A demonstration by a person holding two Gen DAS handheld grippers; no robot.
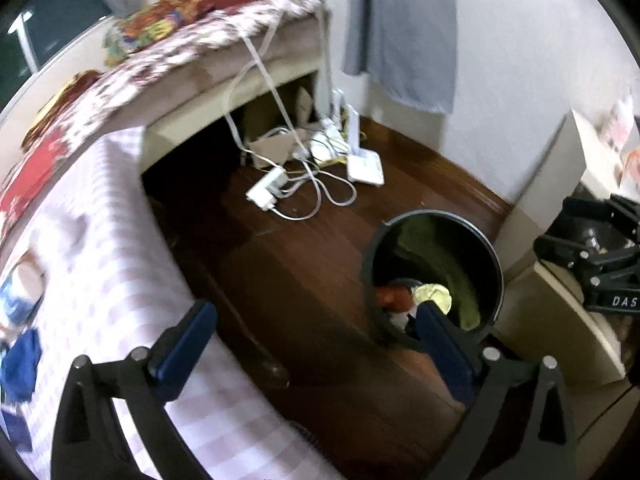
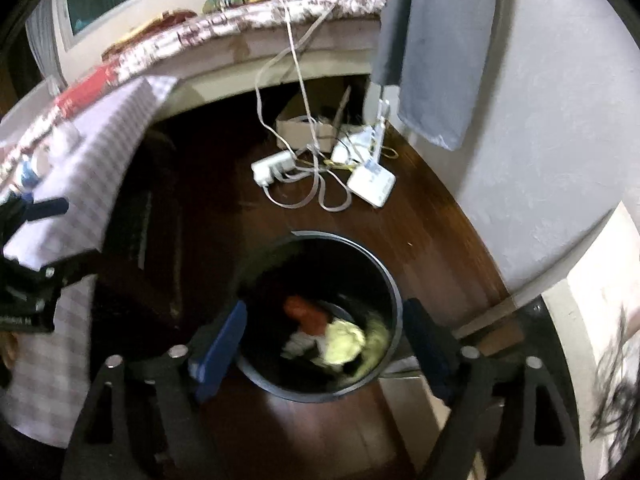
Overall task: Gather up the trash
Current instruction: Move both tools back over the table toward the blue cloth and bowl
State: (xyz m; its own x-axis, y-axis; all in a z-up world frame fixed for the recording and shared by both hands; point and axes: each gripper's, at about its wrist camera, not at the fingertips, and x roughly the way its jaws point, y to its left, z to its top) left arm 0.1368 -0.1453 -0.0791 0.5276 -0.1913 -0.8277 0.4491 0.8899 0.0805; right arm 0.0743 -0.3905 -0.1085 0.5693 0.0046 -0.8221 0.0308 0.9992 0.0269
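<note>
Both claws gape empty, the right claw (image 2: 324, 344) above the bin (image 2: 394, 280) holding the trash (image 2: 342, 340), the left claw (image 1: 316, 332) beside the bin, so the next pickup probably needs a steady sweep toward the worktop (image 1: 100, 216).

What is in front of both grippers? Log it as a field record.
bin: black trash bin on the wooden floor
contents: orange item, pale yellow wad
left gripper: open, empty
right gripper: open, above the bin
nearby: white power strip, cables, checkered cloth
</note>
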